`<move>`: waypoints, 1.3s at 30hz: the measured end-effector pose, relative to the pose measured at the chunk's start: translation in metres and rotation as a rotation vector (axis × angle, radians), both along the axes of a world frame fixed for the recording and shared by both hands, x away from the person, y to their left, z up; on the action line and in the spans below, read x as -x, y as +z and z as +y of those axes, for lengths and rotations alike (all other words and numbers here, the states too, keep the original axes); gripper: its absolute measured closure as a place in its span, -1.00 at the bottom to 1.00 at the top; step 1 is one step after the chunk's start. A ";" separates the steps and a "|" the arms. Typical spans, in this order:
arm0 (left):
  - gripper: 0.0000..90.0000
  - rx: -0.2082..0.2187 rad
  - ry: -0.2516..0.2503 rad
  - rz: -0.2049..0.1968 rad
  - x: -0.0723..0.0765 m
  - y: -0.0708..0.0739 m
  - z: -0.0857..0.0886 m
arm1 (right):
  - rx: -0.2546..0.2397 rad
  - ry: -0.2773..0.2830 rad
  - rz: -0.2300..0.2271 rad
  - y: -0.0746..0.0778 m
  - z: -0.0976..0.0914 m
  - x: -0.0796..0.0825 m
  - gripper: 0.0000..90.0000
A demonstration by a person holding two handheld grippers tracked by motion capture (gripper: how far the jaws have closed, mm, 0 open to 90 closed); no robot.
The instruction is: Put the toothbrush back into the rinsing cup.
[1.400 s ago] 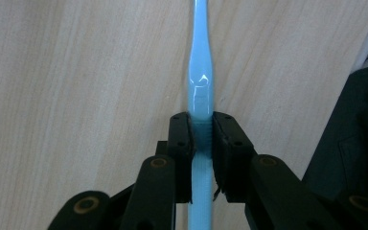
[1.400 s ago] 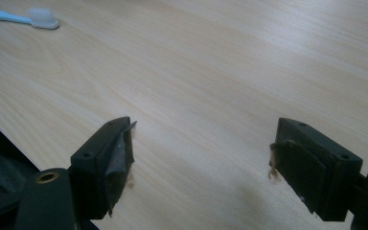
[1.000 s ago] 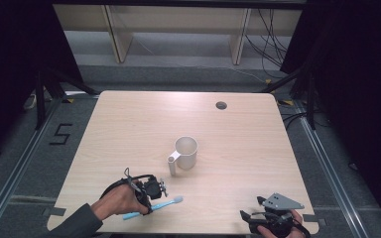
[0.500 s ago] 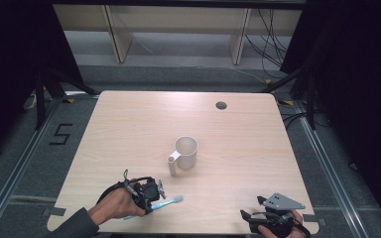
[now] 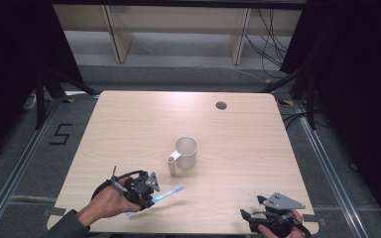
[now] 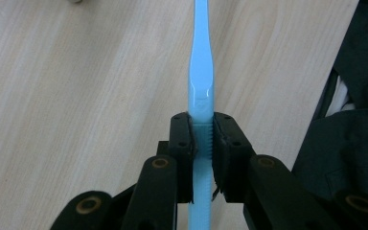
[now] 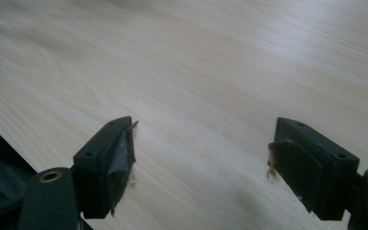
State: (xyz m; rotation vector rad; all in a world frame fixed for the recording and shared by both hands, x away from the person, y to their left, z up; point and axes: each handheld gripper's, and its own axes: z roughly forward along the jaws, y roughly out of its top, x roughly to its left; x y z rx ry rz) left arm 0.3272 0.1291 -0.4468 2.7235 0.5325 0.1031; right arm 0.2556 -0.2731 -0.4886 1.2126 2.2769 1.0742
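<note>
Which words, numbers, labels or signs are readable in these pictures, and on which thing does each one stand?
"5": a dark taped numeral on the grey floor, left of the table.
Nothing is written on the white mug, as far as it shows.
Nothing is written on the blue toothbrush held in the left gripper, as far as it shows.
There is no other text to read.

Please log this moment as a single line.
left gripper: shut on toothbrush | right gripper: open, empty | mug: upright, untouched
</note>
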 end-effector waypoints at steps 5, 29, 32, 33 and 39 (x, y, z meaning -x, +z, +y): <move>0.74 0.088 0.036 -0.052 0.002 0.006 0.006 | 0.003 0.003 0.002 0.000 0.000 0.000 -0.47; 0.74 0.532 0.231 -0.277 -0.006 0.028 0.039 | -0.009 -0.012 0.014 -0.001 0.000 -0.001 -0.48; 0.74 0.555 0.238 -0.271 -0.009 0.028 0.040 | 0.003 -0.003 -0.002 -0.001 -0.001 -0.001 -0.48; 0.74 0.560 0.243 -0.289 -0.010 0.029 0.041 | 0.003 -0.003 -0.002 -0.001 -0.001 -0.001 -0.48; 0.74 0.641 0.274 -0.328 -0.017 0.032 0.041 | 0.004 0.003 0.004 -0.001 -0.001 -0.002 -0.48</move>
